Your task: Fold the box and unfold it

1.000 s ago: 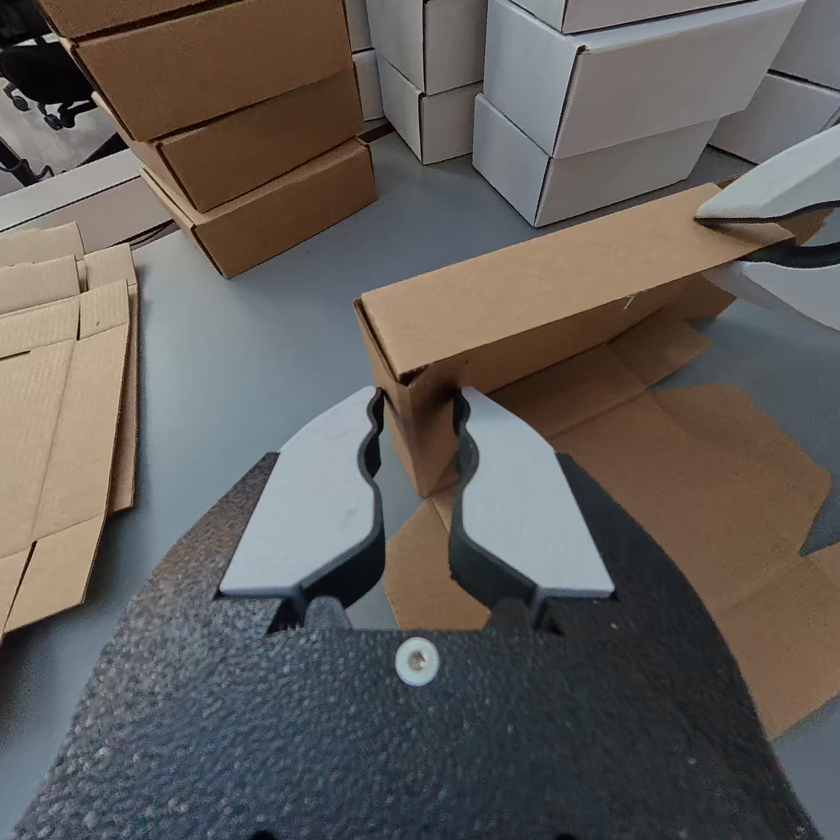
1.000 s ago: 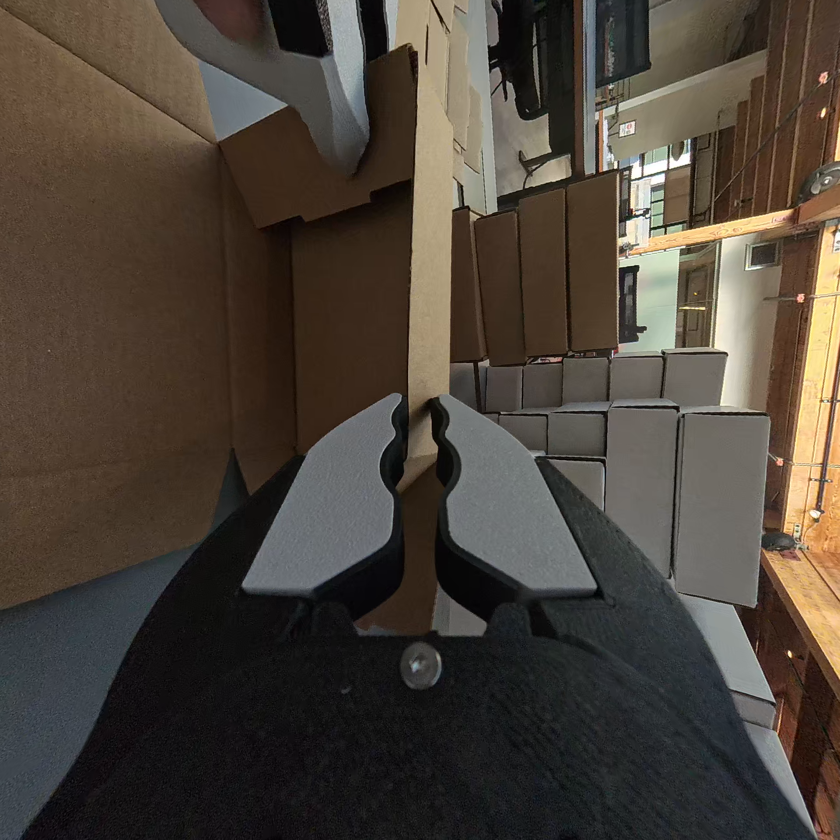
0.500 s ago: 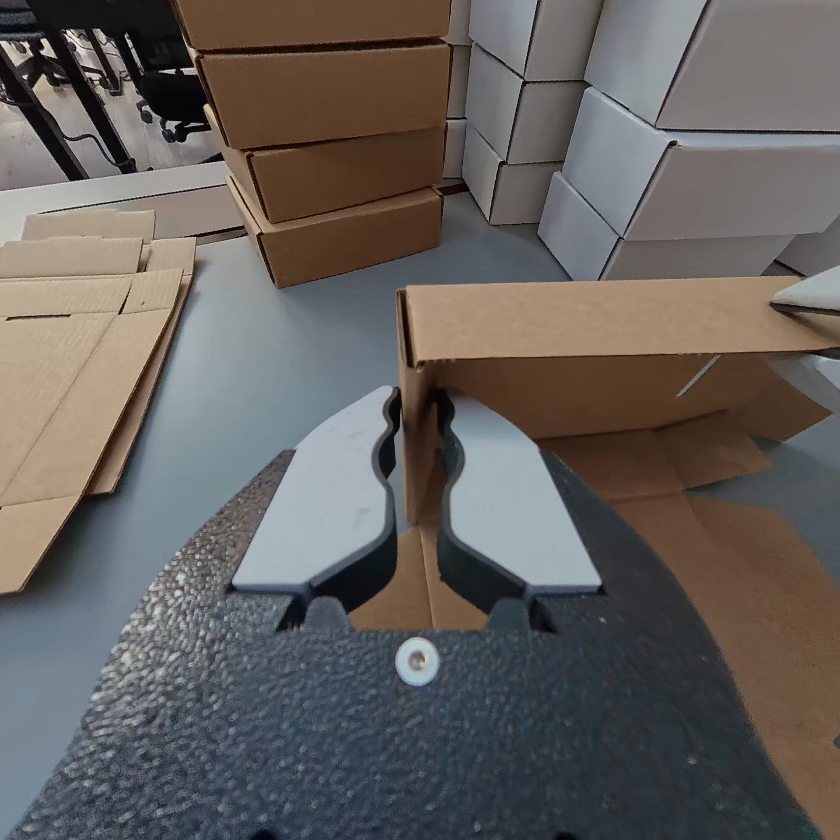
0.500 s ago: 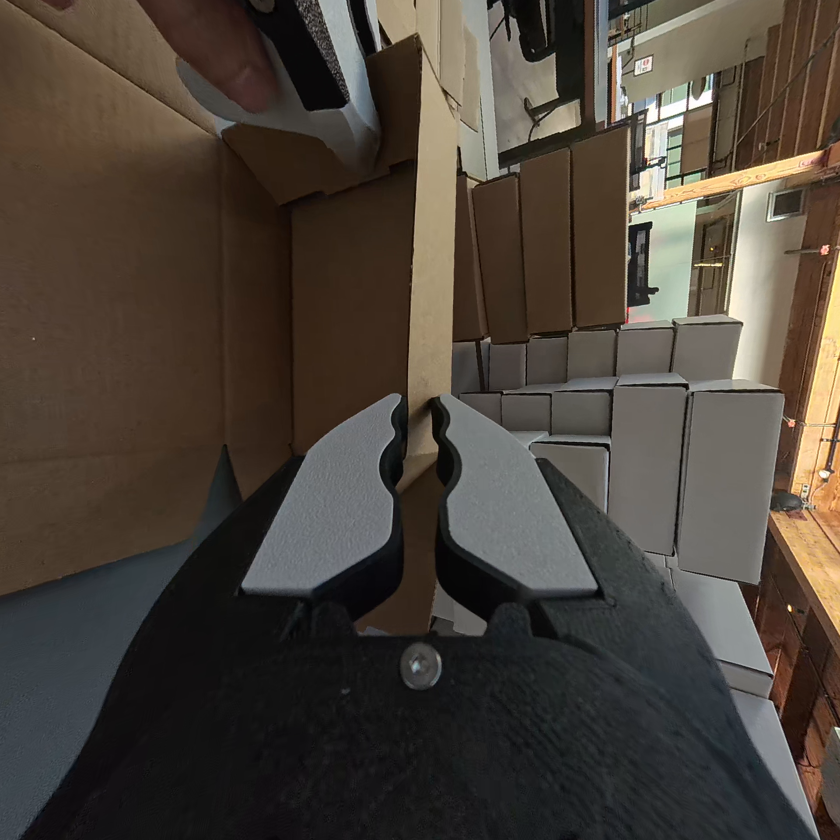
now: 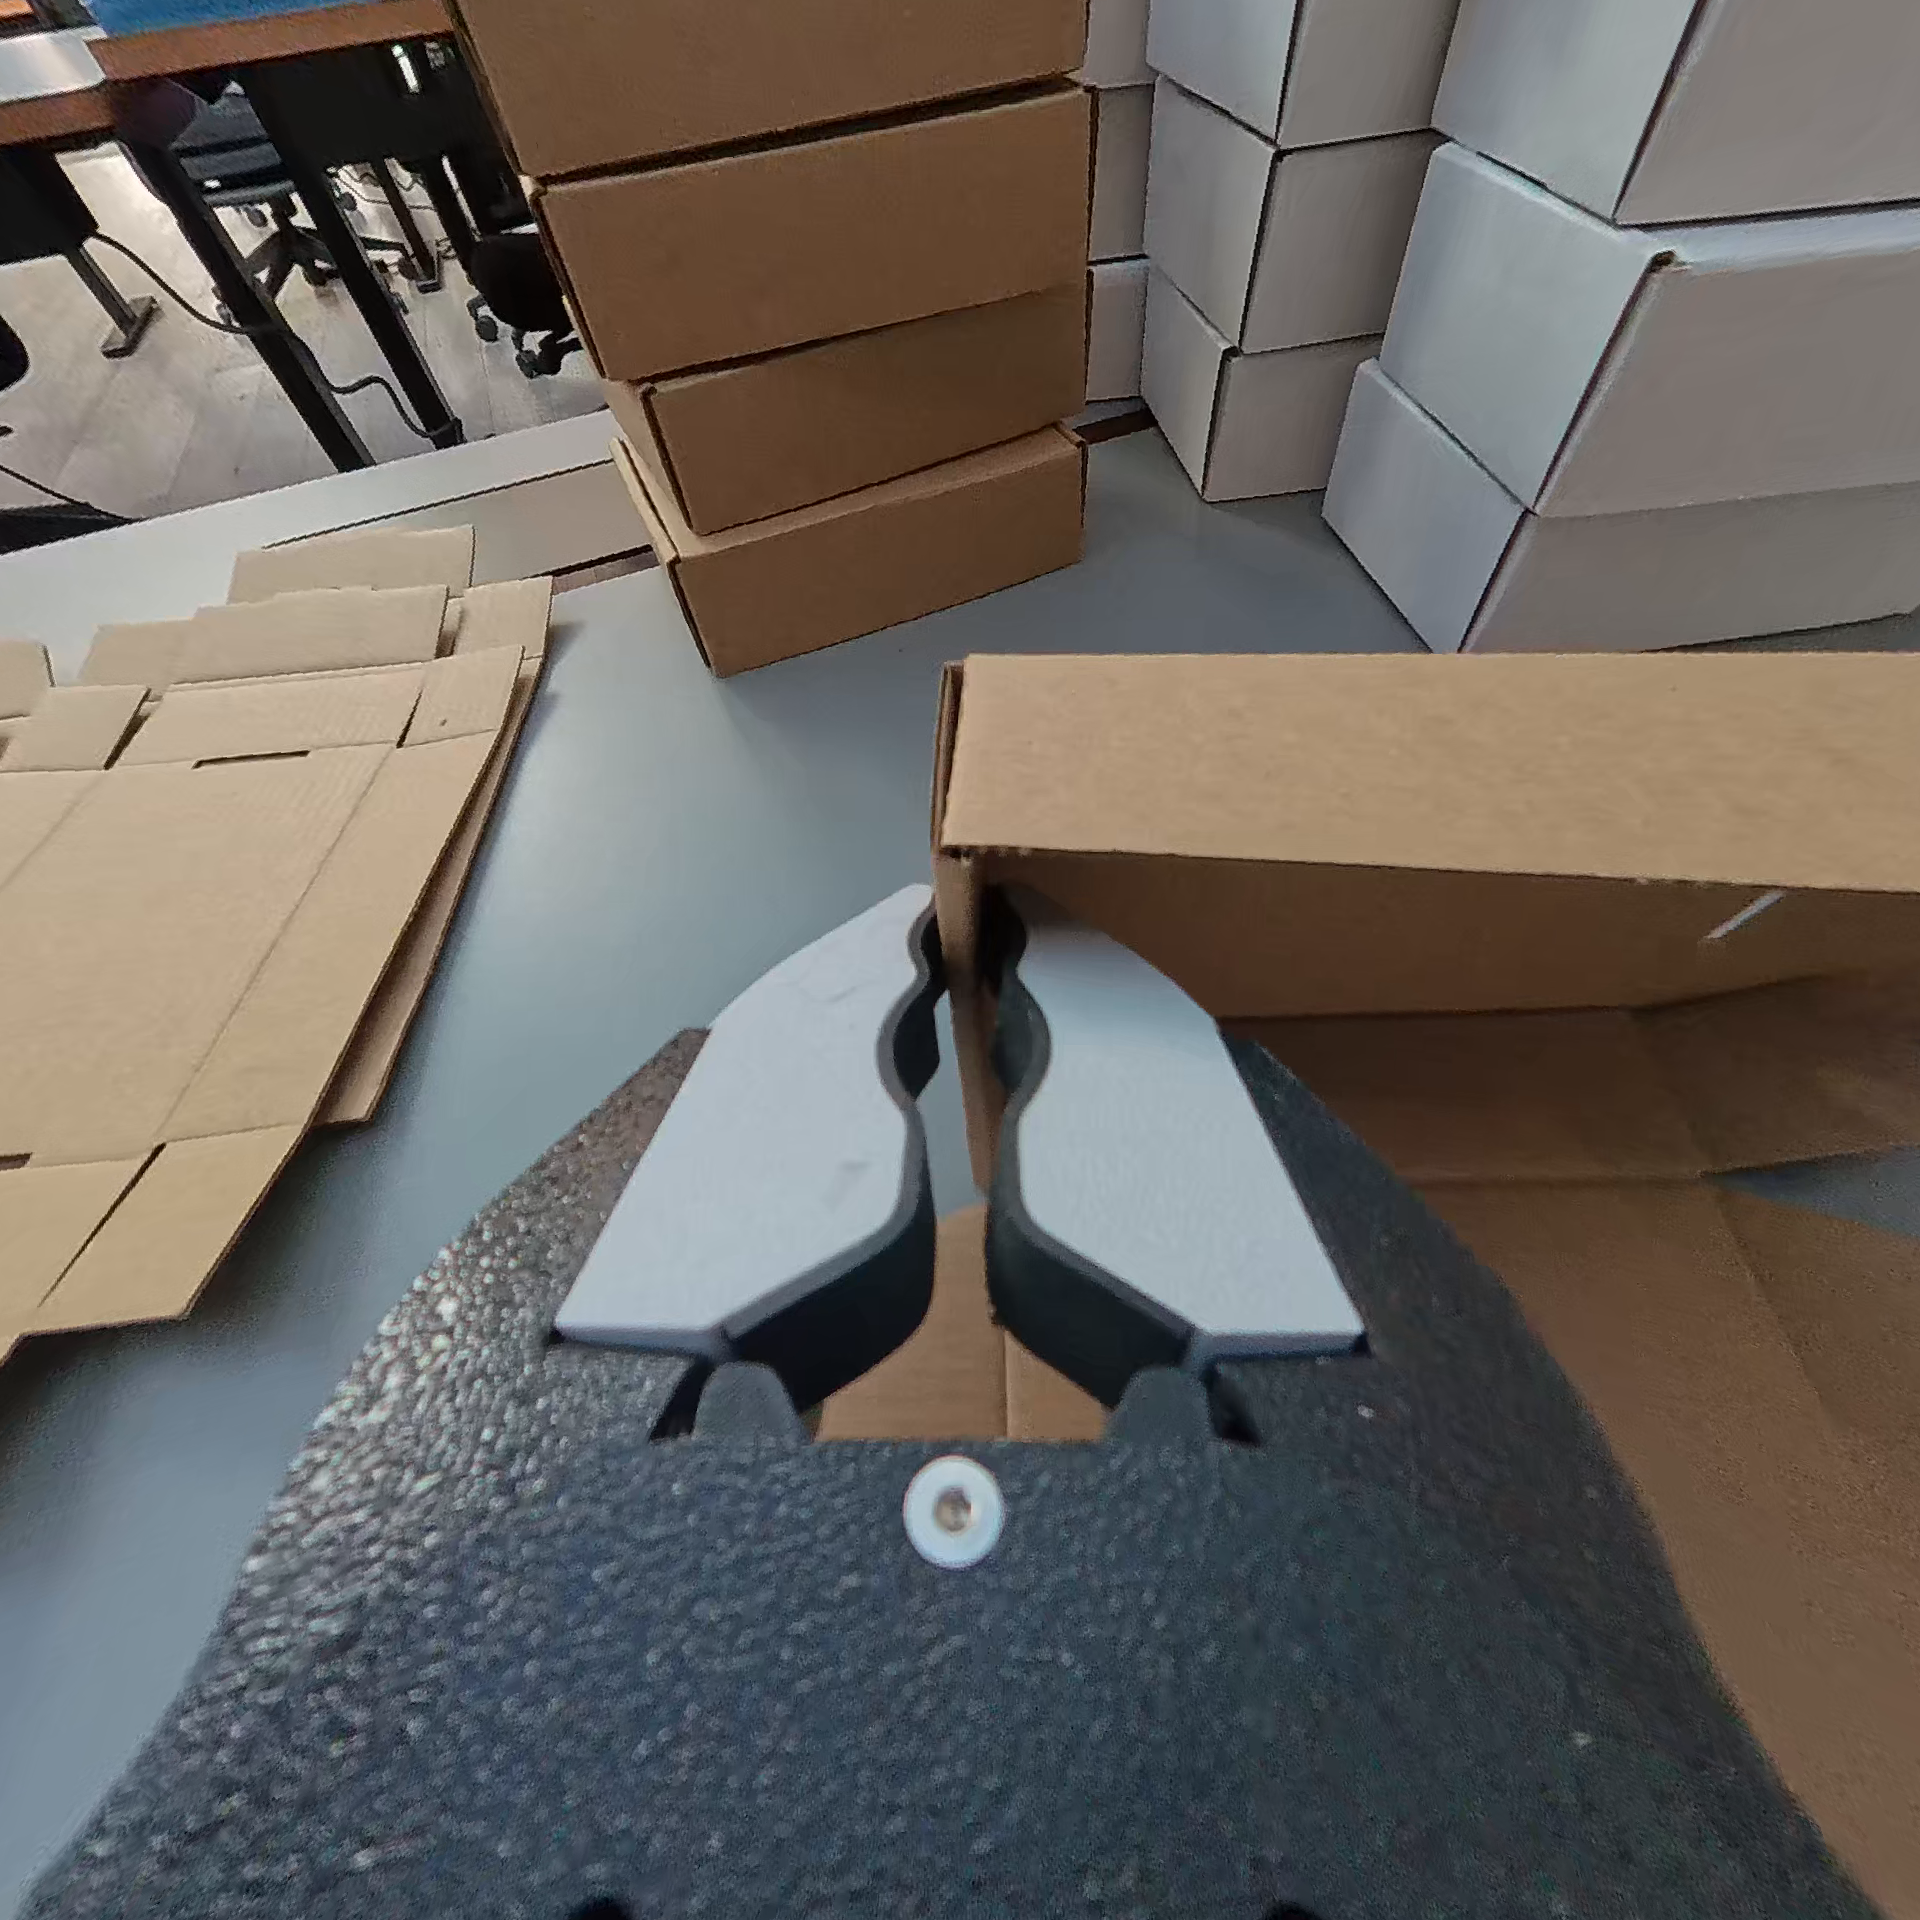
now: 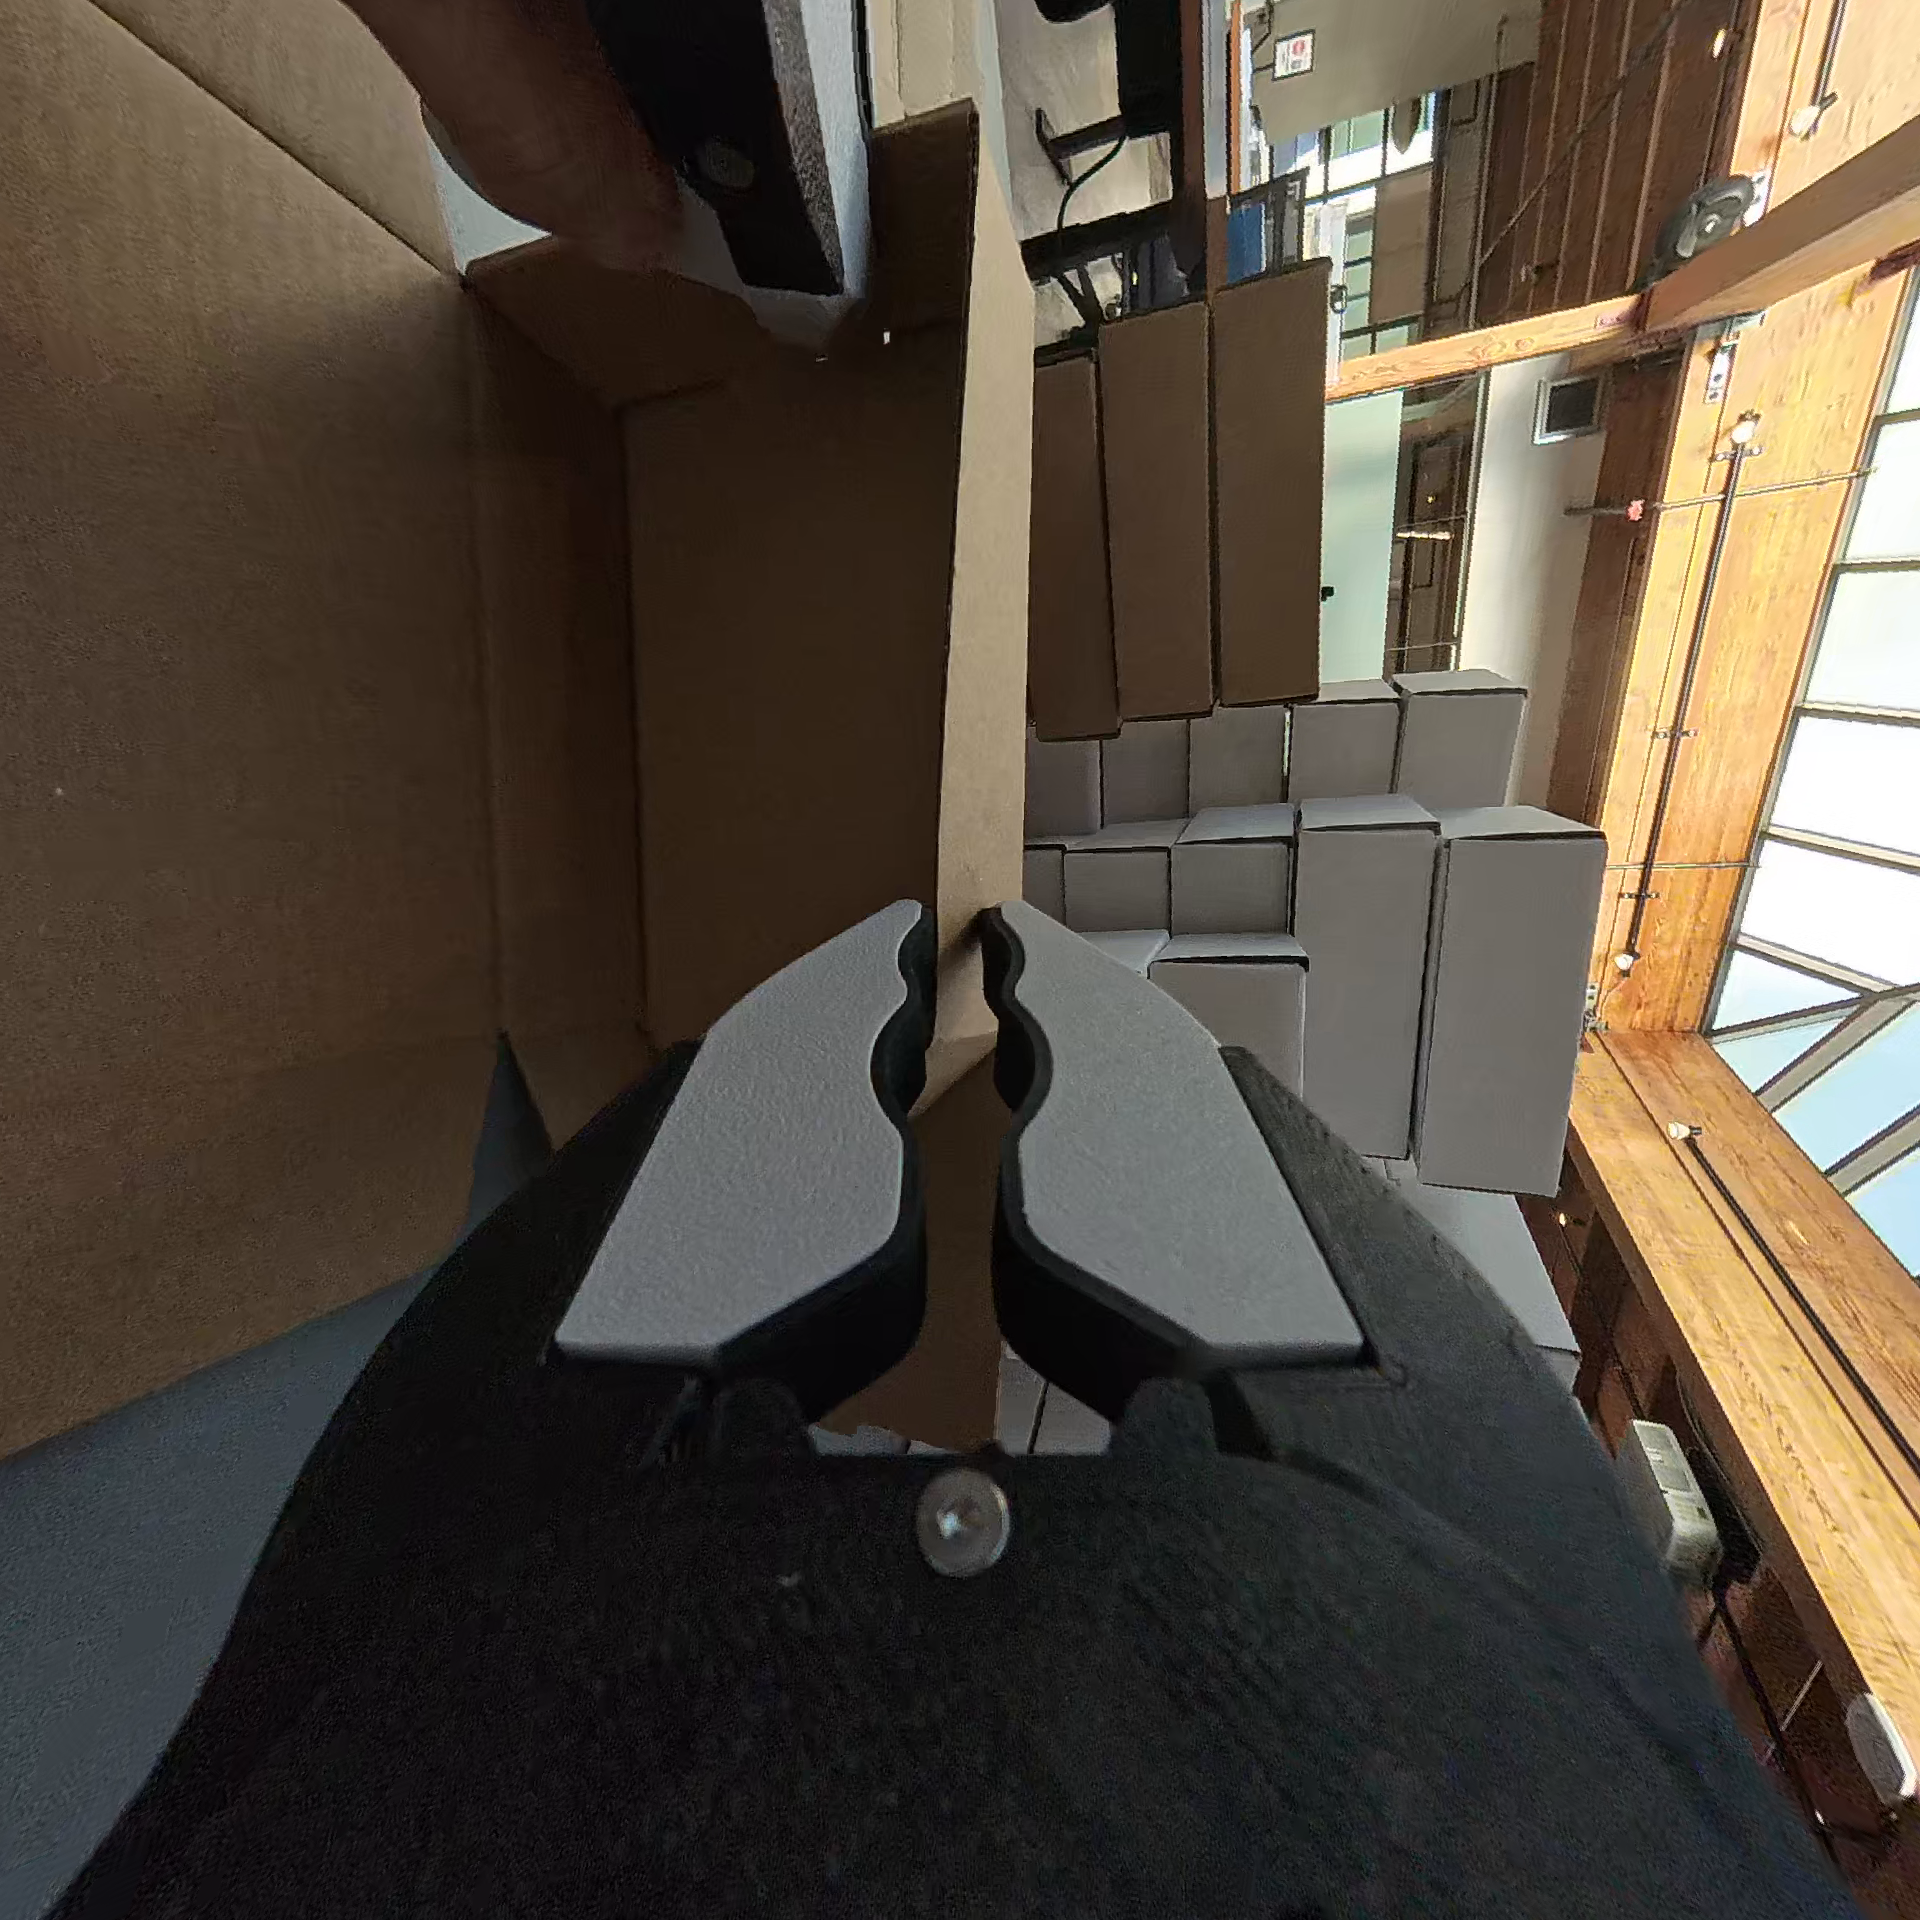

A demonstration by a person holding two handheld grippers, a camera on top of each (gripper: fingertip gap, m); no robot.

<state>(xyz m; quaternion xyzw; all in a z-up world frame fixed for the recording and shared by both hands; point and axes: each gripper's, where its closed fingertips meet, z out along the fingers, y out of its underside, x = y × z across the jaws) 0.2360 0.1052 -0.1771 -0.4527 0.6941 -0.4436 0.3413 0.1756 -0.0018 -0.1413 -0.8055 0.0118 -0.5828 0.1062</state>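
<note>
A brown cardboard box (image 5: 1434, 779) lies partly folded on the grey table (image 5: 665, 831), with one long wall raised and doubled over. My left gripper (image 5: 961, 935) is shut on the wall's near left end flap, with both pads pressed on the cardboard. My right gripper (image 6: 958, 925) is shut on the same wall's other end, seen edge-on in the right wrist view (image 6: 982, 623). The left gripper (image 6: 790, 187) and a hand show at the top of the right wrist view. The box's flat base (image 5: 1714, 1351) spreads to the right.
Flat brown box blanks (image 5: 208, 883) lie stacked on the left. A stack of folded brown boxes (image 5: 831, 312) stands behind, and white boxes (image 5: 1610, 364) are piled at the back right. Desks and chairs stand beyond the table.
My left jaws closed from open around the end flap onto it, and the gripper moved in while the wall rose upright. The right gripper kept its hold on the wall.
</note>
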